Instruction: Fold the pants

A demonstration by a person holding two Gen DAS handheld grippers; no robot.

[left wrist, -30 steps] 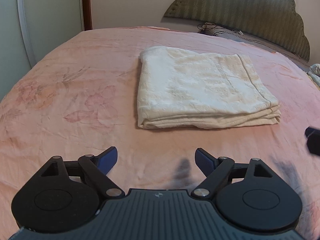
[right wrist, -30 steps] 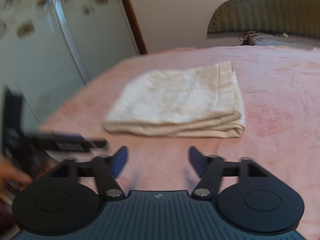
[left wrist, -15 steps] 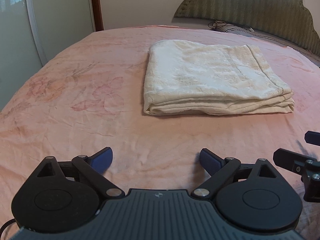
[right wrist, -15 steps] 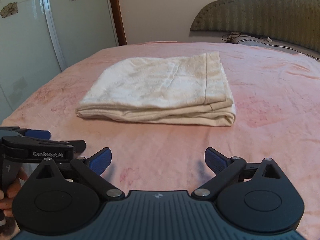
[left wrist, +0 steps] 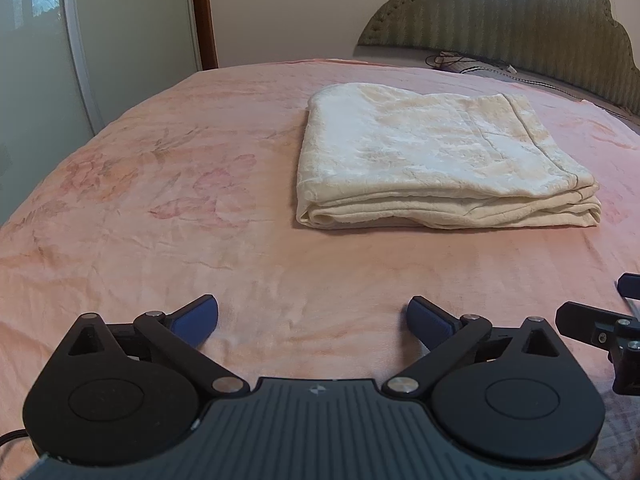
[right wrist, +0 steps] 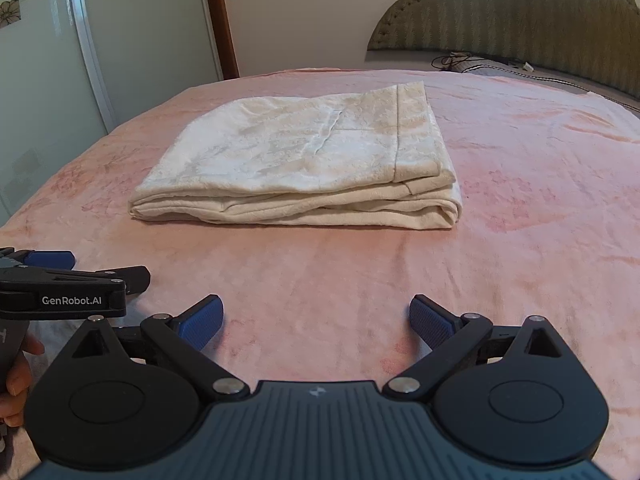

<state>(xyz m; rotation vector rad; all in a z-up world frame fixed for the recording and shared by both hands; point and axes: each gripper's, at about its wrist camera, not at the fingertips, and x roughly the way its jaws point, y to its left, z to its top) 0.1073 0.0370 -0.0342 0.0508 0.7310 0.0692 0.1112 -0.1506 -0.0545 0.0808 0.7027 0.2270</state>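
The cream pants (left wrist: 436, 160) lie folded into a flat rectangular stack on the pink bed (left wrist: 160, 200); they also show in the right wrist view (right wrist: 304, 164). My left gripper (left wrist: 312, 316) is open and empty, low over the bedspread, well short of the pants. My right gripper (right wrist: 316, 318) is open and empty, also short of the pants. The right gripper's tip shows at the right edge of the left wrist view (left wrist: 600, 328). The left gripper shows at the left edge of the right wrist view (right wrist: 72, 276).
A padded headboard (left wrist: 520, 28) with a pillow and a cable (left wrist: 452, 58) stands at the far end. Wardrobe sliding doors (right wrist: 60, 60) stand to the left. Pink bedspread surrounds the pants.
Both grippers have pulled back from the folded pants and opened wider. The right wrist view has steadied. The pants have not moved.
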